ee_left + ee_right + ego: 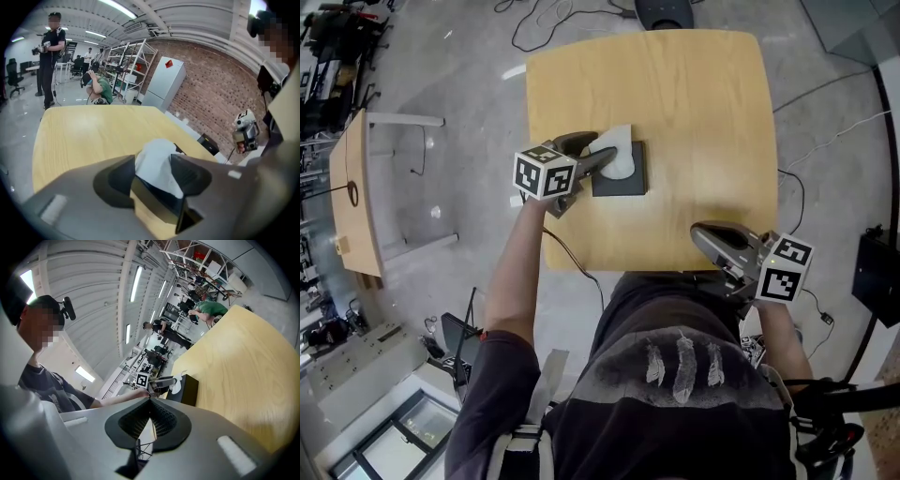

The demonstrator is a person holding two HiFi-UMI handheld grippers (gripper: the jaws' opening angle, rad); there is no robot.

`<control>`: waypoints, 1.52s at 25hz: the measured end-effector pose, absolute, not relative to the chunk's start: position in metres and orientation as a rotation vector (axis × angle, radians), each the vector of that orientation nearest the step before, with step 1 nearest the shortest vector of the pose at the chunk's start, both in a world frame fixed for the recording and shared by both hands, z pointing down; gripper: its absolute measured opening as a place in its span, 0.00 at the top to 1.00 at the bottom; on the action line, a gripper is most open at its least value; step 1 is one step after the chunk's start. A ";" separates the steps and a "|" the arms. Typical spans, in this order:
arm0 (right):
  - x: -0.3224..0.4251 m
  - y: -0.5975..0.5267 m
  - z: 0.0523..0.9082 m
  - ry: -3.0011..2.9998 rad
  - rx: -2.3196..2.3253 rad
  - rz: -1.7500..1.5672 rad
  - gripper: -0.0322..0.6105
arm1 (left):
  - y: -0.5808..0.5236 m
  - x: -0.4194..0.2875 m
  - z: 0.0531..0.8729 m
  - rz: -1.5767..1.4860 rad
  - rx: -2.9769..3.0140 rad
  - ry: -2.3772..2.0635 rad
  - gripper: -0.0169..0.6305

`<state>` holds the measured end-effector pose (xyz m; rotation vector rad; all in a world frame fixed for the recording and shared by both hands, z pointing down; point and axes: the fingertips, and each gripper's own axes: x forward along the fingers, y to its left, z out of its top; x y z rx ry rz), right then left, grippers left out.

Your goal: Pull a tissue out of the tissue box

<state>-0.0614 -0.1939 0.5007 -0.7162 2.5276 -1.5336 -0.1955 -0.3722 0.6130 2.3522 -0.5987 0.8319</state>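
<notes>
A black tissue box (621,178) sits on the wooden table (684,103), with a white tissue (617,150) standing up from its slot. My left gripper (602,159) reaches in from the left at the top of the box. In the left gripper view the tissue (157,161) stands between the two pads of the left gripper (152,172), which are still well apart, above the box (164,204). My right gripper (703,232) rests over the table's near edge, shut and empty. The right gripper view shows its pads meeting (150,417), with the box (190,390) beyond.
A second wooden table (352,187) stands off to the left, and cables (553,19) lie on the concrete floor. The left gripper view shows people (51,51), shelving (126,70) and a white cabinet (161,84) beyond the table's far edge.
</notes>
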 end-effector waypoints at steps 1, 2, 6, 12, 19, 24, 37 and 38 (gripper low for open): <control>-0.062 -0.193 0.501 2.530 -0.717 -1.533 0.95 | -0.372 -0.195 0.613 0.834 2.357 -0.603 0.61; -0.062 -0.192 0.501 2.533 -0.718 -1.533 0.95 | -0.372 -0.196 0.612 0.837 2.364 -0.609 0.62; -0.067 -0.191 0.500 2.540 -0.717 -1.534 0.95 | -0.374 -0.194 0.607 0.829 2.382 -0.624 0.61; -0.069 -0.189 0.497 2.565 -0.716 -1.515 0.95 | -0.374 -0.200 0.618 0.762 2.255 -0.614 0.36; -0.065 -0.185 0.502 2.553 -0.742 -1.524 0.95 | -0.372 -0.200 0.626 0.620 2.149 -0.575 0.46; -0.061 -0.184 0.501 2.554 -0.742 -1.516 0.95 | -0.373 -0.201 0.625 0.569 2.111 -0.600 0.45; -0.055 -0.182 0.503 2.557 -0.769 -1.512 0.95 | -0.378 -0.202 0.622 0.576 2.156 -0.664 0.64; -0.055 -0.182 0.503 2.558 -0.768 -1.512 0.95 | -0.380 -0.203 0.620 0.575 2.170 -0.675 0.66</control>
